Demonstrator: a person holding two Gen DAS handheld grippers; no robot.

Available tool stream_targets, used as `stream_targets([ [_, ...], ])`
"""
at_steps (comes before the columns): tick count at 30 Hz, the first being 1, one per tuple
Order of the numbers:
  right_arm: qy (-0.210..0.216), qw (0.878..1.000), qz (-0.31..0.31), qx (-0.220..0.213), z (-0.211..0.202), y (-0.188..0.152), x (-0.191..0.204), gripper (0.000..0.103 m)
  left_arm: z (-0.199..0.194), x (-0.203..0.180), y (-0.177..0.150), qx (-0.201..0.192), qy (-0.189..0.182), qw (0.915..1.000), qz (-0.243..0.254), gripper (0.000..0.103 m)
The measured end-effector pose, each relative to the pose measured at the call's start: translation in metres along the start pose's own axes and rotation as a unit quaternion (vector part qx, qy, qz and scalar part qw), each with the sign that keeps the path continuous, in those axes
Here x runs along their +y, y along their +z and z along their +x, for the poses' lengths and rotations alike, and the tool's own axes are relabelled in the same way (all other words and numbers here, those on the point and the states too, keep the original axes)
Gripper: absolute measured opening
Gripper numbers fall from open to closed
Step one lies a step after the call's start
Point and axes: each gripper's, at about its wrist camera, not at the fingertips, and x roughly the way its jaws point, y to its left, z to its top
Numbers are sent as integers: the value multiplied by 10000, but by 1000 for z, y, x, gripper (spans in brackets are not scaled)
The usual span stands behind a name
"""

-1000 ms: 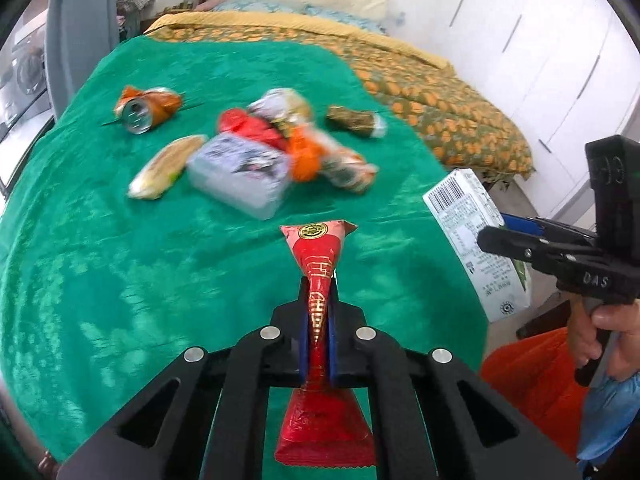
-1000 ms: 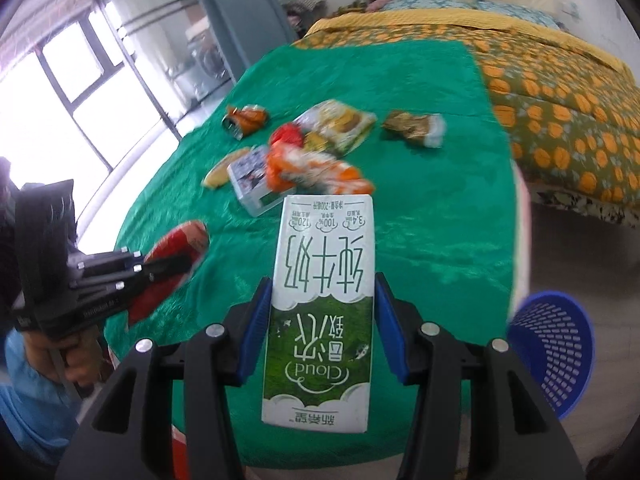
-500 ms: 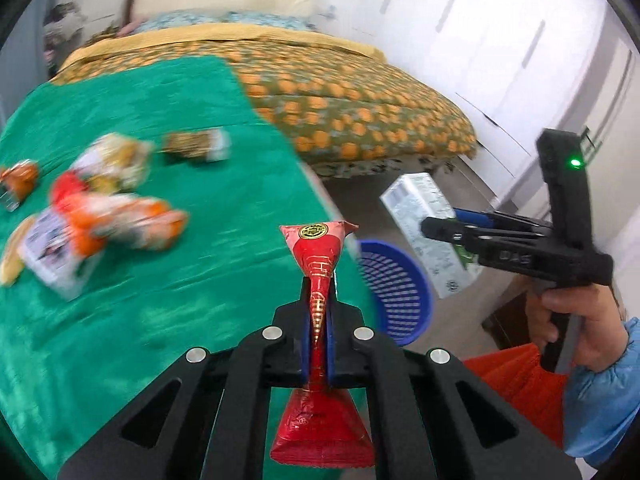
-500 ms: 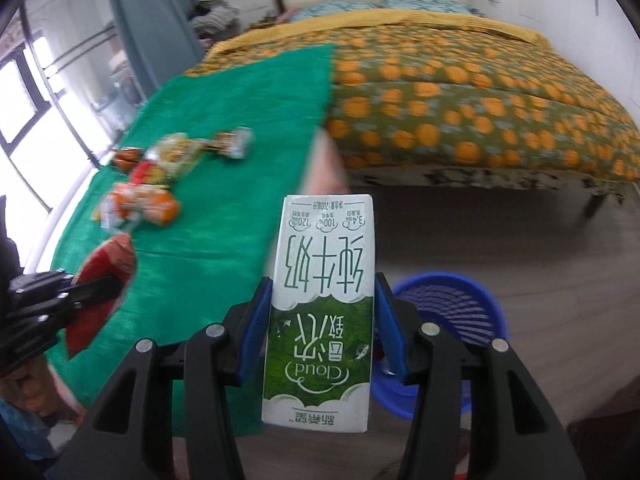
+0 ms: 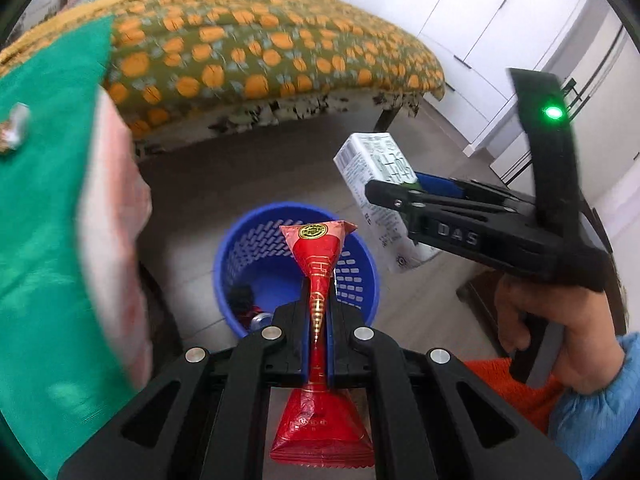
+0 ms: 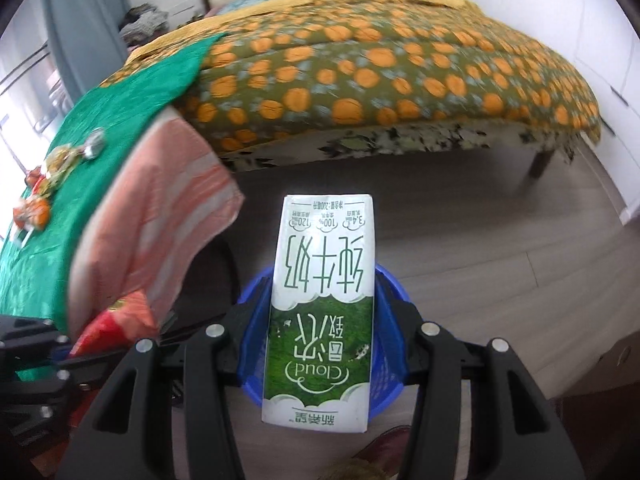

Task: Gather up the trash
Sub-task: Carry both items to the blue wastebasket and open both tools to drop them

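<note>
My left gripper (image 5: 317,312) is shut on a red snack wrapper (image 5: 318,256), which hangs over the blue slotted basket (image 5: 256,240) on the floor. My right gripper (image 6: 324,304) is shut on a green and white milk carton (image 6: 324,280), with the same basket (image 6: 390,364) right beneath it. In the left wrist view the right gripper (image 5: 394,190) shows at the right with the milk carton (image 5: 372,172) in its jaws, held by a hand (image 5: 560,340). The red wrapper (image 6: 116,320) shows at the lower left of the right wrist view. Some trash lies in the basket's bottom.
The bed with a green cloth (image 6: 100,128) and an orange-patterned quilt (image 6: 360,60) stands behind. Several wrappers (image 6: 48,176) lie on the green cloth. A pink striped sheet (image 6: 160,216) hangs off the bed's corner near the basket. White cabinets (image 5: 480,20) line the right wall.
Both grippers swung away from the bed's green cloth toward the floor and now hang over the blue basket. Each keeps its hold on its item.
</note>
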Motion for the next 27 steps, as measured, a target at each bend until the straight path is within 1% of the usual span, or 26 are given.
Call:
stream_targets([
  [4,98,9997,231,19,12,0,-23,49,38,1,7,123,-91,9997,-202,4],
  [7,166,9990,418,83,23,2,-36,49,64,1,11,202,-62,9994,-267,4],
  [9,227,9981,561,145,31,2,-44,49,74,4,12,231,-52,9992,-312,5],
  [13,323,9970,659,239,45,4,-50,50,94,8,14,256,27,9991,-337,6],
  [14,372,9966,686,263,48,4,-51,51,100,9,16,262,49,9990,-350,8],
  [15,479,9955,749,325,54,4,-54,55,106,11,18,267,101,9988,-388,24],
  [16,498,9949,804,364,59,5,-56,65,113,13,20,296,91,9986,-438,35],
  [17,472,9944,878,353,62,5,-59,81,120,15,22,301,91,9983,-481,50],
  [18,468,9936,988,301,62,5,-63,82,122,16,23,282,151,9982,-499,56],
  [19,460,9926,1084,289,61,7,-67,82,123,16,25,265,240,9980,-523,57],
  [20,452,9921,1137,268,60,8,-69,82,120,17,26,248,256,9978,-566,60],
  [21,416,9917,1205,170,53,12,-71,82,116,18,26,205,234,9977,-605,64],
  [22,379,9915,1240,80,48,15,-72,82,109,18,26,124,223,9977,-633,66],
  [24,268,9912,1286,-154,31,20,-71,84,88,16,24,-54,261,9978,-602,70],
  [25,206,9911,1295,-244,25,21,-70,85,79,14,23,-128,240,9980,-577,70],
  [27,68,9903,1299,-489,7,24,-63,88,49,8,17,-356,148,9980,-508,73],
])
